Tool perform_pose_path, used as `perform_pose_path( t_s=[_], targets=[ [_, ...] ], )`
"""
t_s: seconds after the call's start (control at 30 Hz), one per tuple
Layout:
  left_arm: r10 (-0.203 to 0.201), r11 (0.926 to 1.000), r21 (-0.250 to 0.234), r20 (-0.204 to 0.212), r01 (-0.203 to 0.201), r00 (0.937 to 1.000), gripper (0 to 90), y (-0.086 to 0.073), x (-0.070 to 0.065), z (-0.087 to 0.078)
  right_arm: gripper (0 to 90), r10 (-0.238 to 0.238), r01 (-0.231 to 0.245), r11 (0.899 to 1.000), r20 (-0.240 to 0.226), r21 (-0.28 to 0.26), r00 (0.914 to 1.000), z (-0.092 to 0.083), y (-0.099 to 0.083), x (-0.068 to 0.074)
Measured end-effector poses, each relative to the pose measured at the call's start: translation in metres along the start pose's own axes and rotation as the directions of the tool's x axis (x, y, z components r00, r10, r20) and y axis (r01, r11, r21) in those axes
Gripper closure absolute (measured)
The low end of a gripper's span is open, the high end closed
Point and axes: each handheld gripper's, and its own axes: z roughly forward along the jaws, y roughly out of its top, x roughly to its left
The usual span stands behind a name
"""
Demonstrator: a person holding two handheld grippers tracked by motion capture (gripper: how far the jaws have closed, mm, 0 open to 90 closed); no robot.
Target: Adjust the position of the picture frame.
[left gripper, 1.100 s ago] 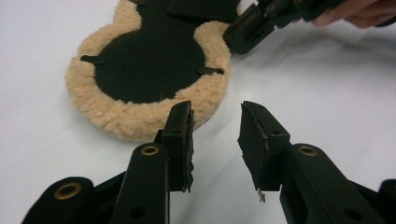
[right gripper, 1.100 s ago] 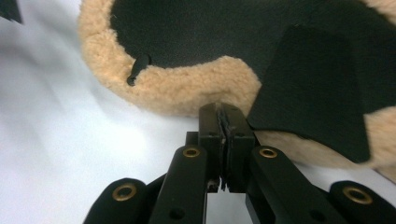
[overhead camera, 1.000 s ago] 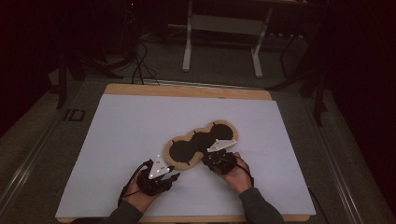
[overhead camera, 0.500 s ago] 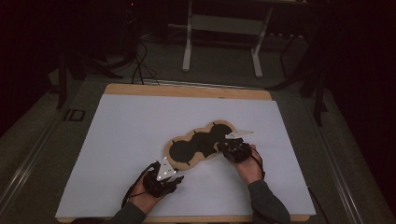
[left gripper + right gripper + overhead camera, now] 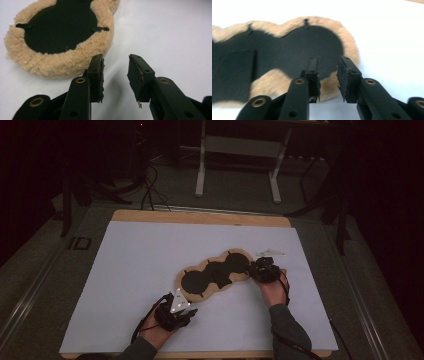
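Note:
A long lobed pad [image 5: 215, 272] of tan fleece with a black backing lies flat on the white sheet, backing up. My left gripper [image 5: 186, 310] rests at the pad's near left end, open, with bare sheet between its fingertips. In the left gripper view its jaws [image 5: 115, 72] stand just right of the pad's [image 5: 60, 25] fleece rim, apart from it. My right gripper [image 5: 253, 270] is at the pad's right end. Its jaws have just been opening, and in the right gripper view they [image 5: 328, 75] stand parted over the pad's [image 5: 294, 47] rim without pressing on it.
The white sheet [image 5: 150, 250] covers a wooden table whose edge [image 5: 200, 217] shows at the back. A metal stand [image 5: 237, 160] and cables [image 5: 150, 195] are on the floor beyond the table. Dark floor surrounds the table on both sides.
My right hand has moved to the right along the pad to its right end, and its jaws have parted. The left gripper and the pad have stayed in place.

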Motion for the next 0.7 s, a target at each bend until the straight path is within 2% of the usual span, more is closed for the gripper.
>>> perform_pose_path(
  t_s=[0.03,0.07,0.13,0.2,0.4,0.57,0.63,0.7],
  targets=[
    [0.0,1.0,0.0,0.0,0.0,1.0,65.1,0.0,0.0,0.0,69.4,0.0,0.0,1.0,0.0,0.0,1.0,0.0,0.0,0.0],
    [0.007,0.9999,0.01,-0.003,-0.007,1.0,65.0,0.0,-0.001,0.002,66.3,0.029,-0.029,1.0,0.005,0.002,0.9996,0.003,0.003,-0.004],
    [0.012,0.9994,0.032,-0.038,-0.011,0.9992,65.1,0.0,-0.001,0.005,63.9,0.045,-0.045,0.999,0.013,0.007,0.9989,0.005,0.005,-0.005],
    [0.007,0.9989,0.046,-0.054,-0.005,0.9985,65.3,0.0,0.0,0.007,63.4,0.05,-0.05,0.999,0.011,0.015,0.9987,0.007,0.006,-0.006],
    [-0.017,0.9983,0.054,-0.059,0.02,0.9981,65.8,-0.001,0.005,0.009,61.7,0.063,-0.065,0.997,0.043,0.047,0.997,0.018,0.008,-0.008],
    [-0.013,0.9984,0.055,-0.066,0.017,0.9977,67.7,-0.001,0.007,0.009,63.3,0.102,-0.104,0.993,0.04,0.054,0.9939,0.021,0.008,-0.017],
    [-0.018,0.9982,0.056,-0.069,0.022,0.9975,68.8,-0.001,0.008,0.008,69.8,0.145,-0.146,0.988,0.012,0.052,0.9893,0.021,0.006,-0.022],
    [-0.021,0.9981,0.057,-0.077,0.026,0.9968,69.4,-0.002,0.01,0.008,71.6,0.173,-0.172,0.983,-0.001,0.056,0.985,0.02,0.005,-0.026]
  ],
)
